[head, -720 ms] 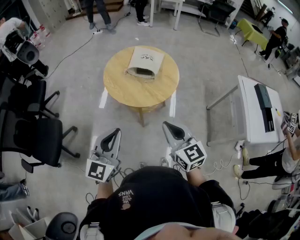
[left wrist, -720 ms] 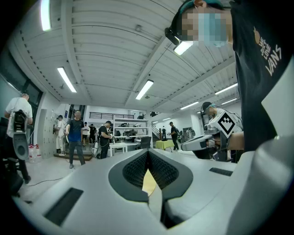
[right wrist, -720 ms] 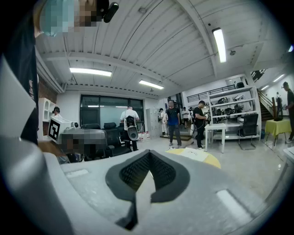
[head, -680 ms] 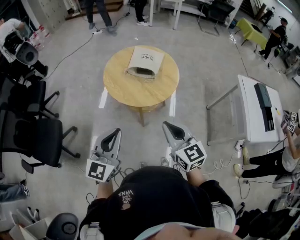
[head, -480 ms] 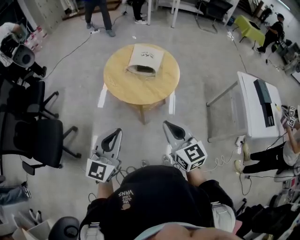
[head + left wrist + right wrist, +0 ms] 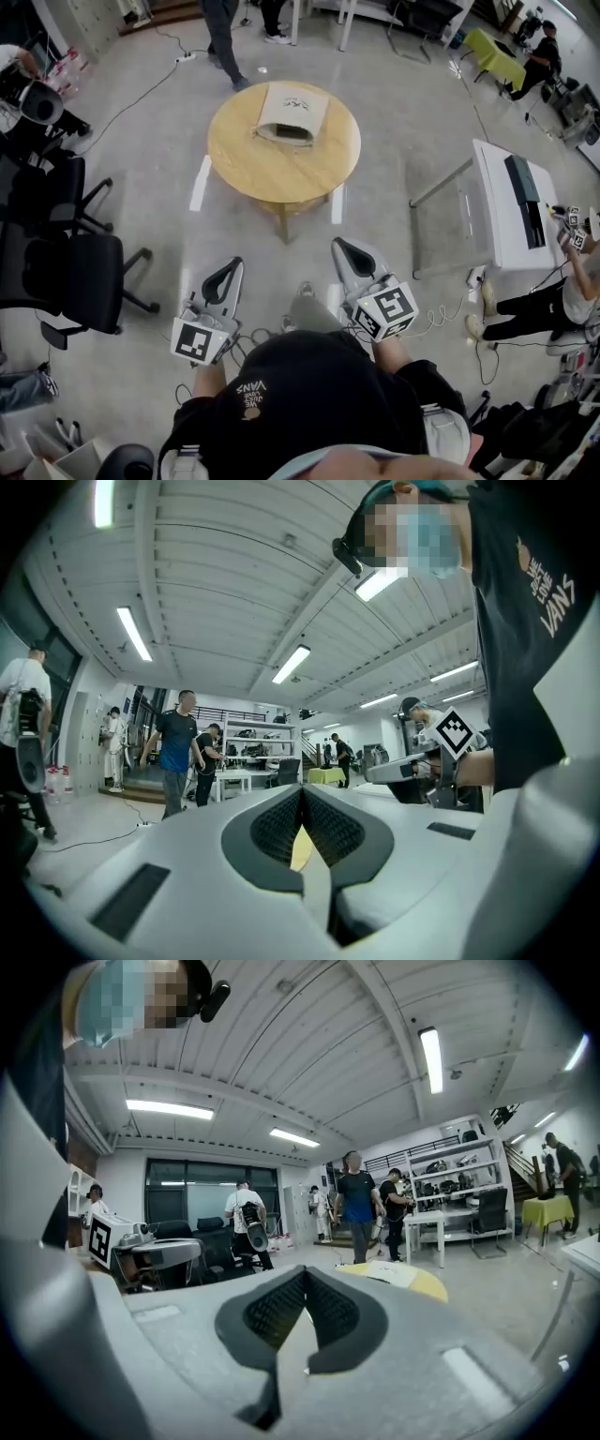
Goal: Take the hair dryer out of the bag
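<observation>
A cream cloth bag (image 6: 289,114) lies on the far half of a round wooden table (image 6: 281,169), its dark mouth (image 6: 286,135) facing me. No hair dryer shows. Both grippers are held level at my waist, well short of the table. The left gripper (image 6: 228,270) is shut and empty. So is the right gripper (image 6: 339,246). In the left gripper view the left gripper (image 6: 302,794) has its pads together, with a yellow sliver of table behind them. In the right gripper view the right gripper (image 6: 305,1279) is shut, and the table (image 6: 441,1286) with the bag (image 6: 394,1272) lies ahead to the right.
Black office chairs (image 6: 66,272) stand at the left. A white desk (image 6: 511,216) with a dark device is at the right, and a person (image 6: 553,314) sits beside it. A person (image 6: 220,28) walks behind the table. Cables run over the grey floor.
The person behind the table has stepped right, closer to it. My shoe now shows on the floor between the grippers. Both grippers stay shut in about the same place.
</observation>
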Motion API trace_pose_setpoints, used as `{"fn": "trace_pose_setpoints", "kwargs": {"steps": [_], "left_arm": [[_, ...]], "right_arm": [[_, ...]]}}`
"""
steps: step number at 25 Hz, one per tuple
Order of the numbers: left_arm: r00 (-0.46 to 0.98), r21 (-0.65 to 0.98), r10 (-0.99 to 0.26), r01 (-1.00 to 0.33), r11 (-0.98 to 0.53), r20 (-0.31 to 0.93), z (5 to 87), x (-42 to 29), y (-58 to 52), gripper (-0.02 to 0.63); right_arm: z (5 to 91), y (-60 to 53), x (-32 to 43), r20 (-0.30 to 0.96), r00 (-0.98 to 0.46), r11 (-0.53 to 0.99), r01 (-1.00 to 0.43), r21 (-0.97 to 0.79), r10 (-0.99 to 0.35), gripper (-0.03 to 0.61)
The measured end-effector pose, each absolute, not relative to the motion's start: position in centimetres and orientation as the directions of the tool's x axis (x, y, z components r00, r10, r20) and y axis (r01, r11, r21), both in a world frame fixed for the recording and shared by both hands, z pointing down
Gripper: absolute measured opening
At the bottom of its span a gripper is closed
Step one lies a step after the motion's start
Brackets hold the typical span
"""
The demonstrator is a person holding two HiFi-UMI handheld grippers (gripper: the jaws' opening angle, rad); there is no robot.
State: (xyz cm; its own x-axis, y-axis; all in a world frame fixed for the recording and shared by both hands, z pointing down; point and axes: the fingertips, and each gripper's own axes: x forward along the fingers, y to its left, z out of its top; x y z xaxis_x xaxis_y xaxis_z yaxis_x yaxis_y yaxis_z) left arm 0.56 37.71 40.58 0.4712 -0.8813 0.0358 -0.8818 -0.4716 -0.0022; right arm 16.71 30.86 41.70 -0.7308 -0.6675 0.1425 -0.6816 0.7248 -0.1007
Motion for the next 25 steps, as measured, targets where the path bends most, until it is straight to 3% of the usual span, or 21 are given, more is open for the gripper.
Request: {"fn": "trace_pose_setpoints", "kwargs": {"steps": [25], "left_arm": [[0.427,-0.007,-0.902,-0.904,-0.428,0.058,40.8,-4.0,26.6,0.008]], "right_arm": [[42.2,18.7,11.8,0.148,-0.768,0.76,-0.639,-0.12,-0.623,-0.002]]}}
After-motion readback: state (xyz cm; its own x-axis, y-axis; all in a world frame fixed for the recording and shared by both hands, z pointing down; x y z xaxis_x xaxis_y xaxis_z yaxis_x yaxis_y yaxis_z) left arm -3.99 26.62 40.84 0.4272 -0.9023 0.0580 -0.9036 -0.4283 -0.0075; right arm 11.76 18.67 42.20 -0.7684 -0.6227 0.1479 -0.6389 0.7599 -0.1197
